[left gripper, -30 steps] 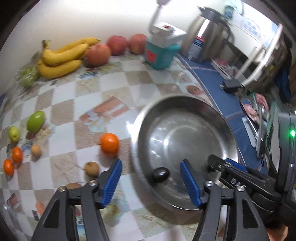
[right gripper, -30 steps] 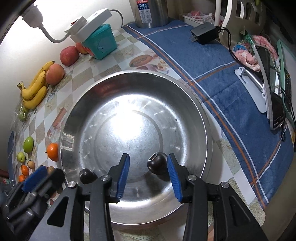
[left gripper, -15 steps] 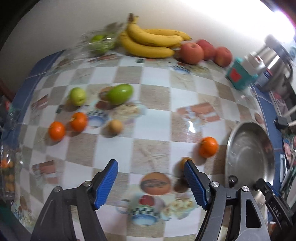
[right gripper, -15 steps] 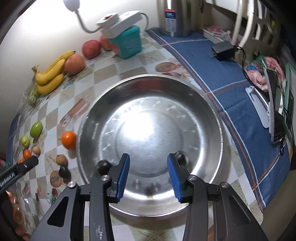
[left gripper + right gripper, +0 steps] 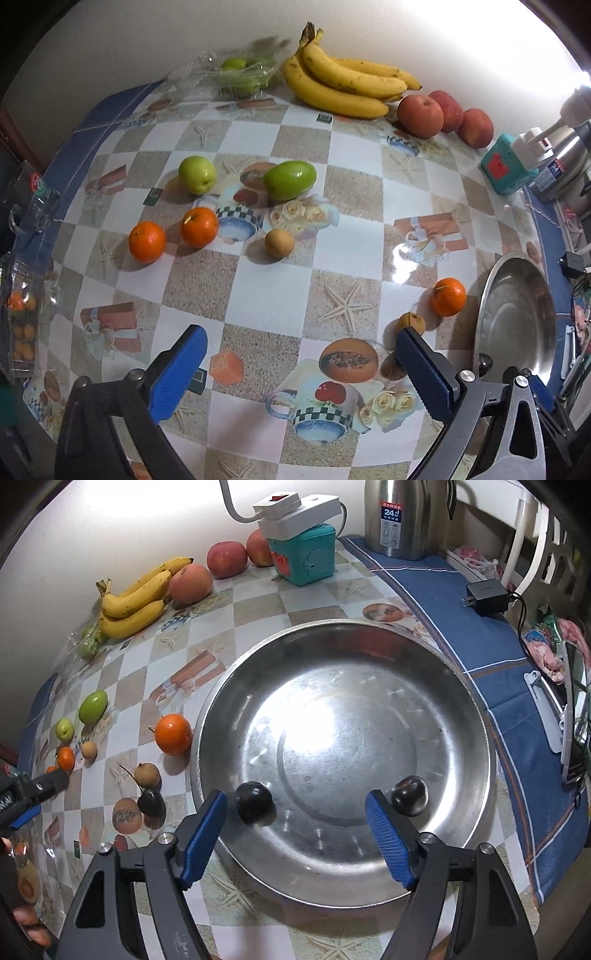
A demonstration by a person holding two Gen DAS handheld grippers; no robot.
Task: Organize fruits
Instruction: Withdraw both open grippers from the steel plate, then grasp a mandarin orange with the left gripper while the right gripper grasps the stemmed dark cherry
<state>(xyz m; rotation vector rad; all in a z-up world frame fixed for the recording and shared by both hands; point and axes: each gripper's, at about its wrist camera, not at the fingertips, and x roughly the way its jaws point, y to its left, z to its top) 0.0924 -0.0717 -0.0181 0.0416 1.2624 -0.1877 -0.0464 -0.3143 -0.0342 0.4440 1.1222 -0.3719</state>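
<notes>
Now both grippers are empty, their jaws just opened wide. Two dark plums (image 5: pixel 254 807) already lie in the steel bowl (image 5: pixel 476 716); a third dark fruit (image 5: pixel 151 802) and a brown one (image 5: pixel 147 774) sit on the cloth just left of its rim, beside an orange (image 5: pixel 173 734). The left gripper (image 5: pixel 299 373) points steeply down over bare cloth near those fruits. Best to centre one small fruit between the pads before closing. The right gripper (image 5: pixel 295 832) hangs tilted over the bowl's near edge.
</notes>
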